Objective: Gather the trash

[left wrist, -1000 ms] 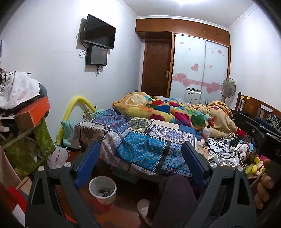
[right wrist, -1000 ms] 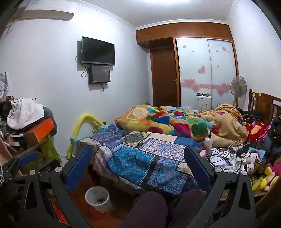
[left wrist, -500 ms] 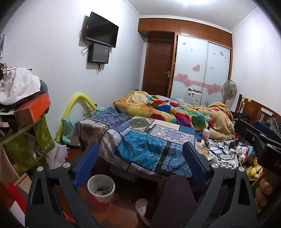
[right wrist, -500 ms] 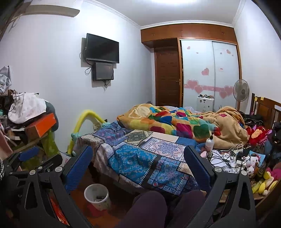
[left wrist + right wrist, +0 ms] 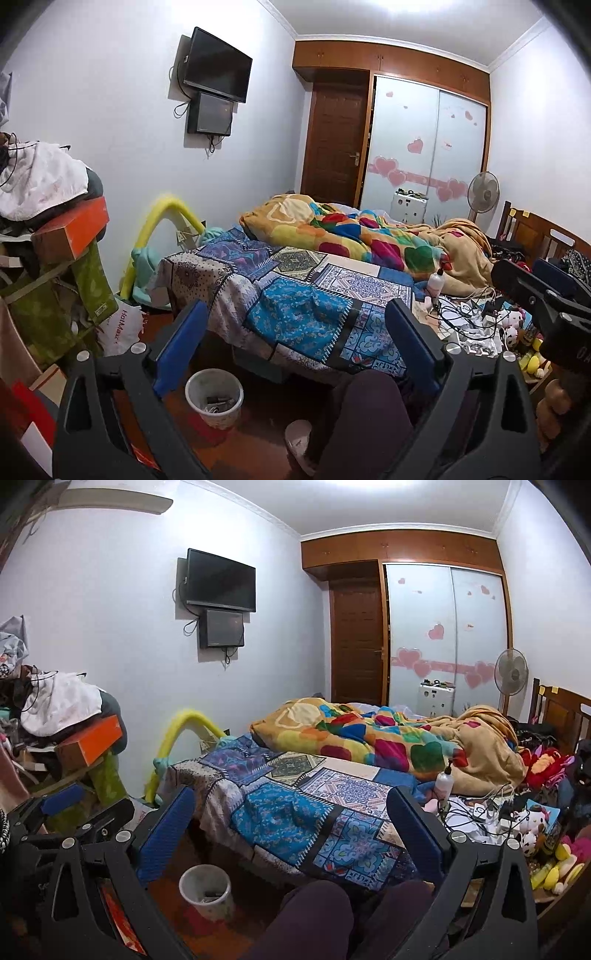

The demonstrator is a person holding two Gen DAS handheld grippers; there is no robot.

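Your purple-trousered knees [image 5: 314, 915] rise between the fingers in both views and cover the floor at the near edge of the bed, so anything lying there is out of sight. What sits inside the small white plastic waste bin [image 5: 214, 397] is hard to read: a few dark and pale scraps at the bottom, nothing you could name. The bin stands upright on the reddish floor just off the bed's near left corner, below the hanging edge of the blue patchwork bedspread [image 5: 299, 317].

On the bed's near right corner lies a tangle of white cables, chargers and papers [image 5: 480, 812], with a white pump bottle [image 5: 444, 781] upright beside it and plush toys [image 5: 532, 830] at the edge. A piled shelf with an orange box [image 5: 70, 232] crowds the left side.

Your left gripper [image 5: 295, 347] is spread wide with nothing between its blue pads [image 5: 181, 347]. Your right gripper [image 5: 291, 829] is likewise wide apart and empty, held high above the bin.
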